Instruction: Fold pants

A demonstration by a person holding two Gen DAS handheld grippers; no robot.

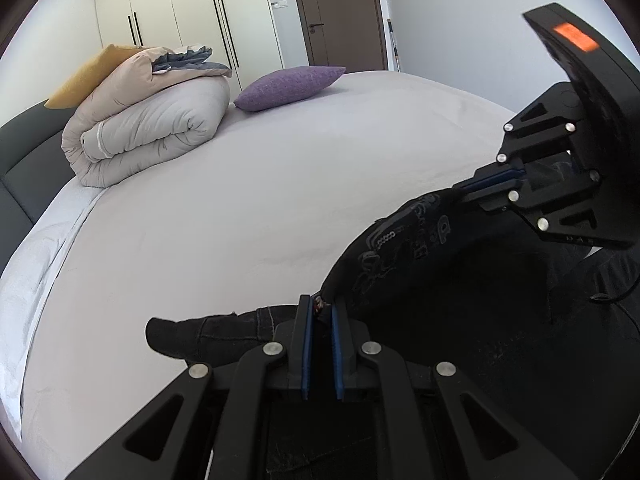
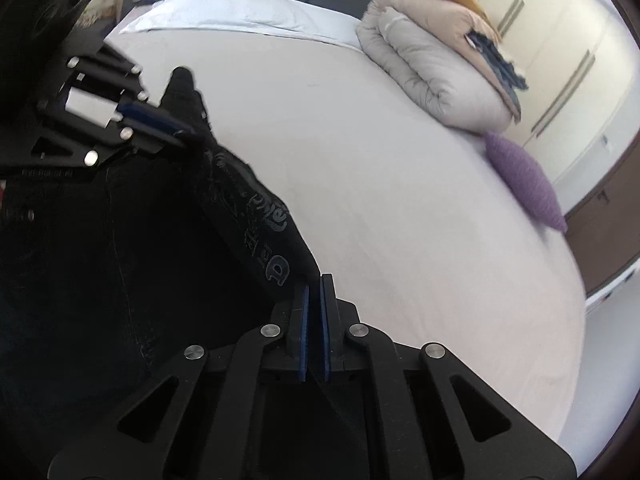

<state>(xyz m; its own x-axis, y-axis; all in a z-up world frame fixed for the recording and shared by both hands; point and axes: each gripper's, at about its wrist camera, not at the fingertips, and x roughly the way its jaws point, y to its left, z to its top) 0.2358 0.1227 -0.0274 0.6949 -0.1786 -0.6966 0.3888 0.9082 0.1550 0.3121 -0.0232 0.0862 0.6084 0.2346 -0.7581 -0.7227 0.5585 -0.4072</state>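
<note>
Black jeans [image 1: 420,248] with a printed waistband lie on the pale bed sheet [image 1: 240,208]. My left gripper [image 1: 322,306] is shut on the waistband's near corner. My right gripper [image 2: 314,284] is shut on the waistband's other end; it also shows in the left wrist view [image 1: 464,190]. The waistband [image 2: 256,216] stretches between both grippers, lifted a little off the sheet [image 2: 400,200]. The left gripper shows in the right wrist view [image 2: 184,134], clamped on the fabric. A jeans end [image 1: 188,334] sticks out left of the left gripper. The legs are mostly hidden below.
A rolled beige duvet [image 1: 148,128] with a mustard cushion [image 1: 86,76] lies at the head of the bed. A purple cushion [image 1: 288,86] lies beyond it. White wardrobes [image 1: 180,8] and a brown door [image 1: 340,16] stand behind the bed.
</note>
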